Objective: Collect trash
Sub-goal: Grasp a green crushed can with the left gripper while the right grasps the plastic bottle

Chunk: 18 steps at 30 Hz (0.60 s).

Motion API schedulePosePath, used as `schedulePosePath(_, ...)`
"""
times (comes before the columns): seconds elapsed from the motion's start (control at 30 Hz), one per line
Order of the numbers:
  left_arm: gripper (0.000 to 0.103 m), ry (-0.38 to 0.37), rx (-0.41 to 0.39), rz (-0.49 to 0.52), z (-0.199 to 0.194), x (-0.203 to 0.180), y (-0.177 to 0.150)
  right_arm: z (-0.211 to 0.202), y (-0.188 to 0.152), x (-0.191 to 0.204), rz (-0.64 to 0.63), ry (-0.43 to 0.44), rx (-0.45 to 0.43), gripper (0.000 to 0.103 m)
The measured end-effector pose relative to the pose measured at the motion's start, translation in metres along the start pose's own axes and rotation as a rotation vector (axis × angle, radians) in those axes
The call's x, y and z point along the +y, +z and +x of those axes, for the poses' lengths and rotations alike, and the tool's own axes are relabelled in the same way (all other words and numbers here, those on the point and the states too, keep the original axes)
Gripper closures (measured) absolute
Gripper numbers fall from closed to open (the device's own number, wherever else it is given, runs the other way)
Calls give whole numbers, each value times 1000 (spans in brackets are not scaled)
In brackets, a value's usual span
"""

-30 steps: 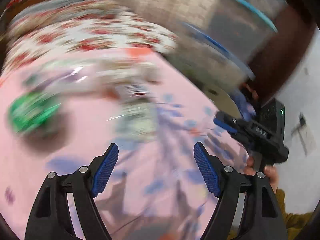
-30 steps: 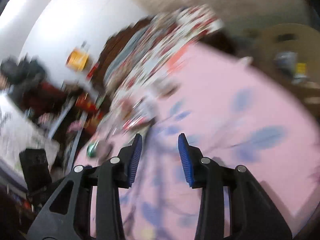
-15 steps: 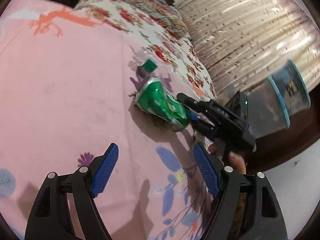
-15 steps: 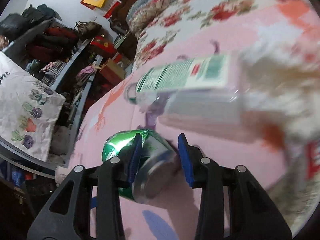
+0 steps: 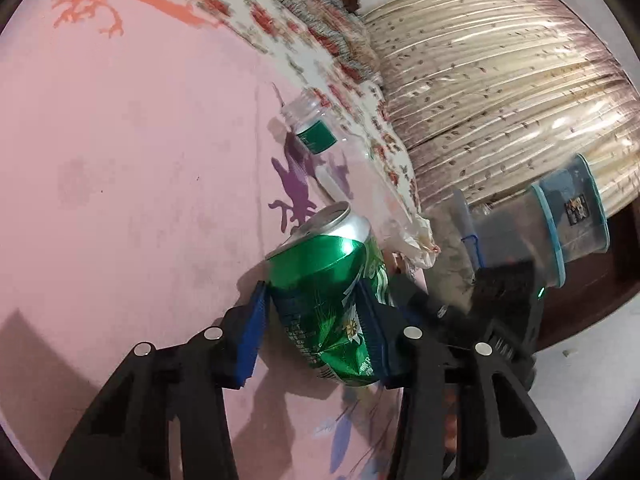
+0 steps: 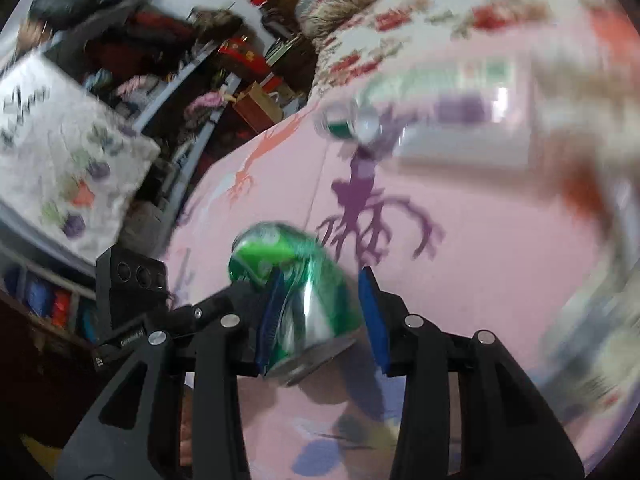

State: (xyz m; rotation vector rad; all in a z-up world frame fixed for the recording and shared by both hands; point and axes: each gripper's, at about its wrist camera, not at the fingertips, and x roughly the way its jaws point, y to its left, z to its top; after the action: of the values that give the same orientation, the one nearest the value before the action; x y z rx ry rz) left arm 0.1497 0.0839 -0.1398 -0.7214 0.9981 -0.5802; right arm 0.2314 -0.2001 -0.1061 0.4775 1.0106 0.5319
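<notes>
Left hand-held gripper (image 5: pixel 314 320) clamping dented green can (image 5: pixel 332 300), pink bedsheet (image 5: pixel 120 160)

One dented green aluminium can (image 5: pixel 332 300) is in view. One clear plastic bottle with a green label (image 5: pixel 316 136) lies on the pink bed sheet (image 5: pixel 120 160). Two blue-rimmed clear plastic tubs (image 5: pixel 560 224) stand stacked.

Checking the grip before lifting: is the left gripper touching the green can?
Touching. The left wrist view shows the left gripper with both pads pressed into the dented green can.
</notes>
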Motion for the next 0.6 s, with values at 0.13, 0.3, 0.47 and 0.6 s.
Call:
schedulePosePath(0.13,61,4,-6,34,-6,-1,-6,-32,47,27,-323,-340,-150,11)
schedulePosePath(0.3,62,-10,13,15,-16,6,-13,18,95,15,-606,-571,80,4)
schedulePosePath(0.47,62,26,-22,2,-39,19,-11,49,116,-5,-475,-491,239,19)
schedulePosePath(0.6,61,96,-59,24,-62,23,-4,46,70,26,-543,-437,270,20)
